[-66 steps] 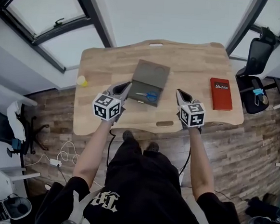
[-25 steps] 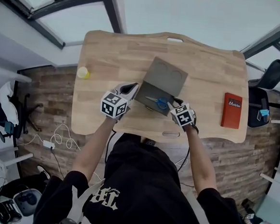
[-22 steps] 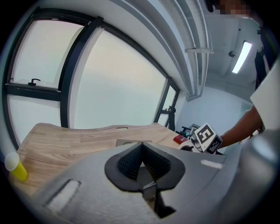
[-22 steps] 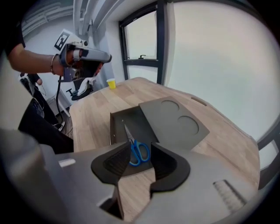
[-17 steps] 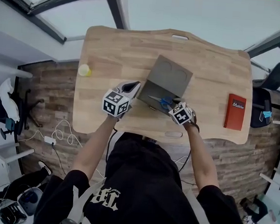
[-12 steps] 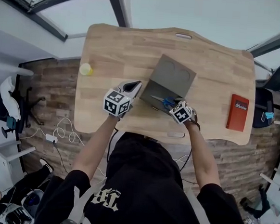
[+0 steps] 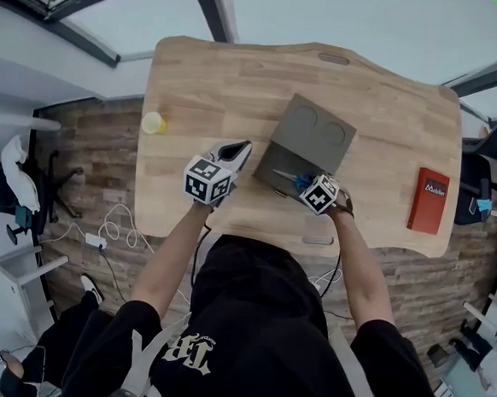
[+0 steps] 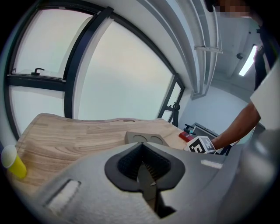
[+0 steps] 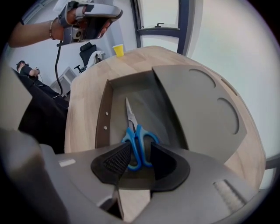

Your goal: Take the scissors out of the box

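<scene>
The grey box (image 7: 310, 135) lies open in the middle of the wooden table (image 7: 216, 71), its lid (image 9: 197, 100) folded back. Blue-handled scissors (image 9: 134, 139) lie in its tray, blades pointing away from me; they show as a blue spot (image 7: 299, 179) in the head view. My right gripper (image 9: 139, 151) points steeply down over the tray. Its jaws have just been opening and straddle the blue handles without pressing on them. My left gripper (image 7: 240, 147) hovers left of the box (image 8: 144, 138), its fingertips together and holding nothing.
A yellow cup (image 7: 153, 122) stands near the table's left edge. A red book (image 7: 429, 201) lies at the right end. A handle slot (image 7: 318, 238) is cut in the table's front edge, just below my right gripper. Chairs and cables are on the floor around.
My right gripper has come down onto the near end of the box, over the scissors' handles. My left gripper has sunk a little and stayed beside the box.
</scene>
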Tool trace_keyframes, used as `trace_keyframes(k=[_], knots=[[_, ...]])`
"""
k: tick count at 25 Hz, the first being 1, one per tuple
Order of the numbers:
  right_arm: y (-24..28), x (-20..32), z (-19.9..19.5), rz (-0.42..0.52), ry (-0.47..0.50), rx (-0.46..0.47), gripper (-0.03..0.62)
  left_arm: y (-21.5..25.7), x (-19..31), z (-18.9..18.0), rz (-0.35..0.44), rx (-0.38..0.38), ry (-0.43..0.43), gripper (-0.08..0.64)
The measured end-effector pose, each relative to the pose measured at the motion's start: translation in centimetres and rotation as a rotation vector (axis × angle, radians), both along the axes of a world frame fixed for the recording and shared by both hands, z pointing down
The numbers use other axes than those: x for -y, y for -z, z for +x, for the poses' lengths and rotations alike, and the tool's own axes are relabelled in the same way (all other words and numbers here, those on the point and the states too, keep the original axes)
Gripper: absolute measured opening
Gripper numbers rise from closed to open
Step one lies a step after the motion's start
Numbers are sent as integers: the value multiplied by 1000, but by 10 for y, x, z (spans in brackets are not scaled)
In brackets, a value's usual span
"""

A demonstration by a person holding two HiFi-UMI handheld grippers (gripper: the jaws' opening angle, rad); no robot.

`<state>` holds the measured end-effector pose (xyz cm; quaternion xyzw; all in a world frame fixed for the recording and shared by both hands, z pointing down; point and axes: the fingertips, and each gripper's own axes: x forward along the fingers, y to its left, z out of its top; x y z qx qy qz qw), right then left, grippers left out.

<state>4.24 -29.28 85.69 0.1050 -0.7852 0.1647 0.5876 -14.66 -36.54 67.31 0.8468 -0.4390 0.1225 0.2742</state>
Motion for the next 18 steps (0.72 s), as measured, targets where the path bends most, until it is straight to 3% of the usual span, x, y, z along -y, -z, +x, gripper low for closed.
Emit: trace_keyframes(k=[6,18], knots=[[-11,-2,-1,0,90,-67,143,-3,11,-3,-12,0,-1,2],[-12,-2,-2,20,60,-81,87,-3,9,-10,-16,7,11,2]])
